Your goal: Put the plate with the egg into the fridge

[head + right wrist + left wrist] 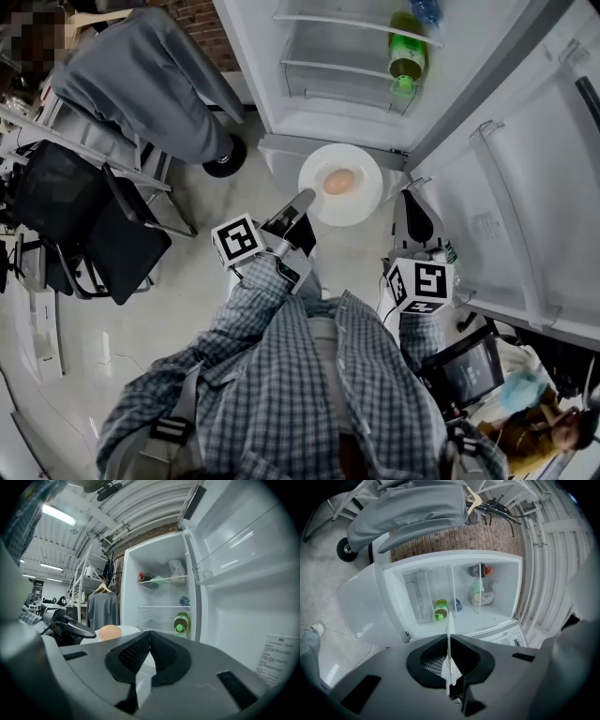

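Holding the plate (362, 202) by its near rim in my left gripper's (305, 199) clamped fingers, egg (338, 180) centred, just outside the open fridge's (319, 127) lower edge. My right gripper's (409, 208) fingers are together beside the rim.

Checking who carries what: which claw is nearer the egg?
Left. The left claw clamps the rim of the plate holding the egg; the right claw is shut and empty, beside the plate's right edge.
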`<move>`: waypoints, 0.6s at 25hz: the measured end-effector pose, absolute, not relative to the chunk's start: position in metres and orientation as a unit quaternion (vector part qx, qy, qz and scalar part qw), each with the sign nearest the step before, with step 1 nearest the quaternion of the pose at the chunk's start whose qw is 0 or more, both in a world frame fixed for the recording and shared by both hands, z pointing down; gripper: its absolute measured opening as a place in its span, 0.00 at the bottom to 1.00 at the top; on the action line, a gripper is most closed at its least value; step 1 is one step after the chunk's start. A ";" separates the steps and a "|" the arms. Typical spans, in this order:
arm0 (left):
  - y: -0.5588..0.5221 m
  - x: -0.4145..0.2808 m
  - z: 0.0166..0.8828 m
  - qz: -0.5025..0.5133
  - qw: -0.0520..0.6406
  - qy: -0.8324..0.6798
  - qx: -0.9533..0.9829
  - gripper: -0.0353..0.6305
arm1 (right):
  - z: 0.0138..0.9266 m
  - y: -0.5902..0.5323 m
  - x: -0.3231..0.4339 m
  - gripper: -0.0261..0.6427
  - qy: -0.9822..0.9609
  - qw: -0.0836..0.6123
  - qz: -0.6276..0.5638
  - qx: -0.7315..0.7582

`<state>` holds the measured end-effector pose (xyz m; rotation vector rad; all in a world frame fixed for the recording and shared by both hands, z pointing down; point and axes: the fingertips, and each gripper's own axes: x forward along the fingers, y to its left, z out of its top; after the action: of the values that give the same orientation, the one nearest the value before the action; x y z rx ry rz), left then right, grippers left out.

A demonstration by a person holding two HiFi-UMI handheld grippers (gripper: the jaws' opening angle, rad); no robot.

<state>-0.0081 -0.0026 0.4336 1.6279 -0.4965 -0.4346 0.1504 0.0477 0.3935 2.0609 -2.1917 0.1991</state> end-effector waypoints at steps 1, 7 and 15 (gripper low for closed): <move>-0.009 -0.007 0.434 -0.188 0.640 -0.216 0.713 0.08 | 0.392 0.043 0.151 0.05 -0.724 0.064 0.065 0.684; -0.048 0.000 0.433 -0.184 0.644 -0.202 0.715 0.08 | 0.391 0.013 0.154 0.05 -0.713 0.073 0.063 0.695; -0.090 0.000 0.433 -0.186 0.648 -0.190 0.714 0.08 | 0.389 -0.030 0.152 0.05 -0.707 0.076 0.056 0.701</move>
<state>-0.0002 -0.0902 0.4333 1.6237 -0.4328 -0.4233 0.1521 -0.0298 0.3886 2.1016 -2.1188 0.1678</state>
